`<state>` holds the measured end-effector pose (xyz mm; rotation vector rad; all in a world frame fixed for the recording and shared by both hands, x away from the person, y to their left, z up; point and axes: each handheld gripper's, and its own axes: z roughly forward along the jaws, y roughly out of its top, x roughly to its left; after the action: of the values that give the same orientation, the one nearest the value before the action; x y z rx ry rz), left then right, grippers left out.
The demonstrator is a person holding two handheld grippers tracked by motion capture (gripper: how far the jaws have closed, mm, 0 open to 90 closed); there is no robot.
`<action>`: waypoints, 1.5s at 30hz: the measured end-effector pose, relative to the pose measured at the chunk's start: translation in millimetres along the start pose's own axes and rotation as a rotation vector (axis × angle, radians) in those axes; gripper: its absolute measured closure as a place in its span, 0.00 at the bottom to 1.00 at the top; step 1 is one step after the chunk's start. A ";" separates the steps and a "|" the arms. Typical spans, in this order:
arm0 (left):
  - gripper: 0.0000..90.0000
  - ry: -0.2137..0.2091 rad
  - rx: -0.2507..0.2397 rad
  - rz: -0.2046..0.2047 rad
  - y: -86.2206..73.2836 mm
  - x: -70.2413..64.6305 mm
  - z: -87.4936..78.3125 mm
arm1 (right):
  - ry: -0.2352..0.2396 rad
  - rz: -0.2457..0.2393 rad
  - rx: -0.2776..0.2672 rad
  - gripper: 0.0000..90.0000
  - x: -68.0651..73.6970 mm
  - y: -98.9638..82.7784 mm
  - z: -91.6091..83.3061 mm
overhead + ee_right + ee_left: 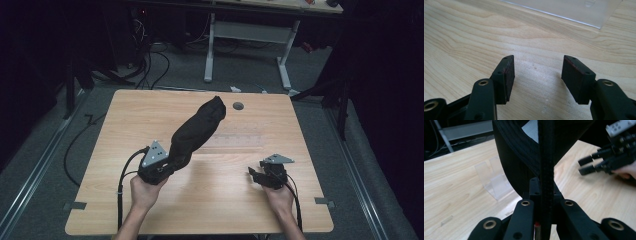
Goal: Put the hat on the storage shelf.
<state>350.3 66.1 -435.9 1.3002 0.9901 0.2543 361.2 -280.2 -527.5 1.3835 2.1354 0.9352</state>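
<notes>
A long black fabric item [197,130], perhaps a pouch or cap, slants up and away over the wooden table [120,120]. My left gripper [172,162] is shut on its lower end. In the left gripper view the fabric [519,152] shows stitched seams and a pale lining, and one edge of it runs down between the jaws of the left gripper [544,185]. My right gripper [254,173] hovers low at the table's right front, open. Its pads [507,75] stand apart over bare wood with nothing between them. The right gripper [586,165] is also seen from the left one.
A clear plastic stand [235,140] sits mid-table beyond both grippers, also visible as the clear stand [495,182] and its edge [564,7]. A round grey grommet [238,106] is near the far edge. A white-legged desk [245,30] and floor cables [150,65] lie behind.
</notes>
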 end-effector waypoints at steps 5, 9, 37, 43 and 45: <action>0.96 0.017 -0.045 -0.030 11.4 3.5 6.0 | -0.015 -0.022 0.001 0.49 1.0 -2.3 2.1; 0.96 0.020 -0.063 -0.044 20.5 6.3 11.8 | -0.018 -0.021 0.003 0.48 1.6 -2.4 2.2; 0.96 0.038 -0.112 -0.056 41.6 16.5 58.7 | -0.019 -0.020 0.006 0.46 3.1 -2.2 2.4; 0.96 0.059 -0.113 -0.060 40.5 21.3 69.8 | -0.017 -0.023 0.006 0.45 3.3 -2.2 2.4; 0.96 0.062 -0.110 -0.053 39.9 22.1 72.2 | -0.016 -0.021 0.007 0.44 3.5 -2.2 2.4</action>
<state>430.0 43.5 -415.1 1.1706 1.0475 0.3058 360.0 -276.9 -530.8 1.3652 2.1396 0.9064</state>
